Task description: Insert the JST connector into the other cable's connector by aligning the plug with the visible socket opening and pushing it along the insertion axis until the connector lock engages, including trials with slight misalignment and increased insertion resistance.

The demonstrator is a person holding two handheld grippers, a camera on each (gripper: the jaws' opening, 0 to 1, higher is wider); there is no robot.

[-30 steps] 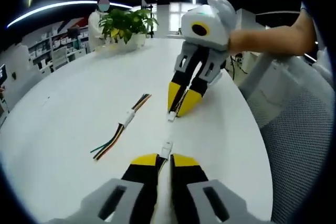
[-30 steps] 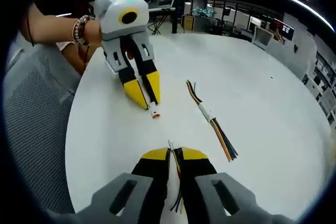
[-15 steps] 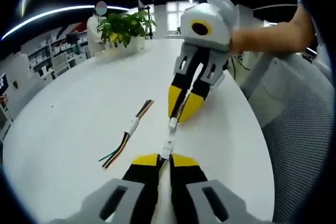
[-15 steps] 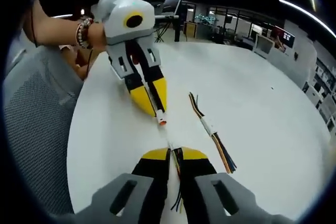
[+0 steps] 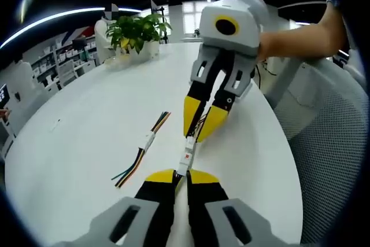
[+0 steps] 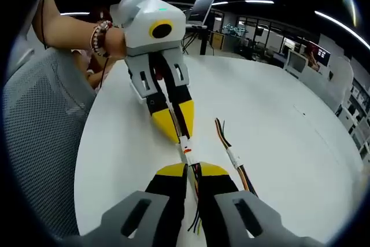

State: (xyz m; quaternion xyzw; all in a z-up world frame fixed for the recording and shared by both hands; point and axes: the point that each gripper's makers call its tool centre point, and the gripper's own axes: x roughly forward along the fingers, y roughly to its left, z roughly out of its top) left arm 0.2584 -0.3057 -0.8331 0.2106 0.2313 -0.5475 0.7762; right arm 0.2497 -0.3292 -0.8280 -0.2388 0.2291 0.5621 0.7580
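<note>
Two white JST connectors meet end to end in the small gap between my grippers, over the white table (image 5: 75,143). My left gripper (image 5: 181,175) is shut on one connector (image 5: 184,165), and the same gripper enters the right gripper view from above as the left gripper (image 6: 181,137). My right gripper (image 6: 191,170) is shut on the other cable's connector (image 6: 186,153), whose coloured wires trail back between its jaws. From above, the right gripper (image 5: 195,136) points down at the joint (image 5: 188,150). Whether the lock has caught cannot be seen.
A spare cable pair (image 5: 144,146) with a white joint lies on the table, to the left here and as the spare cable (image 6: 232,158) to the right. A potted plant (image 5: 139,27) stands at the far edge. A grey mesh chair (image 5: 329,143) flanks the table; a person's forearm (image 6: 69,30) holds the left gripper.
The two grippers have closed the gap between them. The connectors, clearly apart a second ago, now touch end to end.
</note>
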